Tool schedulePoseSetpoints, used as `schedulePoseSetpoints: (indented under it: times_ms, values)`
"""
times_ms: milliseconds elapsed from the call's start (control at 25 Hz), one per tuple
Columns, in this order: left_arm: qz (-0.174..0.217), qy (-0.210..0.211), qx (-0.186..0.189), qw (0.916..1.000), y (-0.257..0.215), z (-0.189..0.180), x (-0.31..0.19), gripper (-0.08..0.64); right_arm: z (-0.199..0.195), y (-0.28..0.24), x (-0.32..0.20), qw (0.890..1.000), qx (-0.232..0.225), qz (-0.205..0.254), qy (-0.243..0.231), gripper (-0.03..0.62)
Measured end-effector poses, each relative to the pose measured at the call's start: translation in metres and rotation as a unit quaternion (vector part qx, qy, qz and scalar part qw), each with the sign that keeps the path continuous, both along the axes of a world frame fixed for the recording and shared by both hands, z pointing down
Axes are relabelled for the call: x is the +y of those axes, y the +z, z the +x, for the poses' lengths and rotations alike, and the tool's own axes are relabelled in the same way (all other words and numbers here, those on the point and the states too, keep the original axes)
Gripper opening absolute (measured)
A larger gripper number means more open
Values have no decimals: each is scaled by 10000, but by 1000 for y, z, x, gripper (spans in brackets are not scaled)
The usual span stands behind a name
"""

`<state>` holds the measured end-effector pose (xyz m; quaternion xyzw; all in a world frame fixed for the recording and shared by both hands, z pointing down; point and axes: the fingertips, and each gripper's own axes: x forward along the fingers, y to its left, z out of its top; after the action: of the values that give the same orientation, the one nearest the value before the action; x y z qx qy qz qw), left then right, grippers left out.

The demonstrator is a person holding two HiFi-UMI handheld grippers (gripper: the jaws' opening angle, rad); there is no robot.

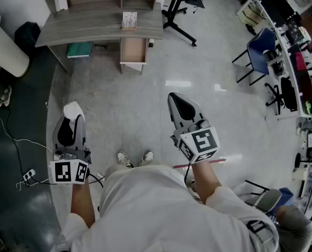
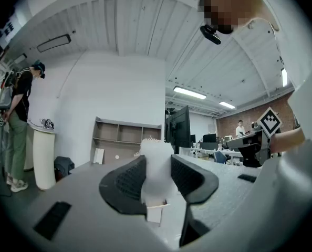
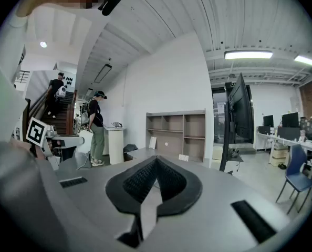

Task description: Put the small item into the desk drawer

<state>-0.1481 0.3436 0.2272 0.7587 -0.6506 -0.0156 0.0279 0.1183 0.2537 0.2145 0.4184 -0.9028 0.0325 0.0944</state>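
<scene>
Closest to the head camera, the person's white shirt (image 1: 145, 209) is filling the lower part of the view, with both arms reaching forward over a pale floor (image 1: 145, 96). On the person's left, the left gripper (image 1: 72, 118) is clamping a small white item (image 1: 73, 109) at its tips. In the left gripper view both dark pads are pressing against the item's sides, and its top is sticking up above them. It is looking soft or fluffy, though the blur makes that hard to tell. The right gripper (image 1: 180, 103) is pointing ahead with its jaws closed together and nothing between them. The person's shoes (image 1: 134, 157) are showing between the two grippers. Well ahead, a grey desk (image 1: 93, 28) is standing by the wall, and its drawer (image 1: 133, 50) is hanging open toward the person. The item is sitting well apart from that drawer. A blue chair (image 1: 261, 45) is standing at the right. Another person (image 2: 17, 125) is standing beside a white cylindrical stand (image 2: 43, 159).
</scene>
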Motion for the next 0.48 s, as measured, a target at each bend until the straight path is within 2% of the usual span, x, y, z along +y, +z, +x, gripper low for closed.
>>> schedulePoseSetpoints:
  times_ms: [120, 480]
  values:
    - [27, 207, -164, 9996, 1, 14, 2, 158, 8, -4, 7, 9999, -95, 86, 80, -3]
    - [118, 222, -255, 9994, -11, 60, 8, 157, 47, -4, 19, 9988, -486, 0, -88, -3]
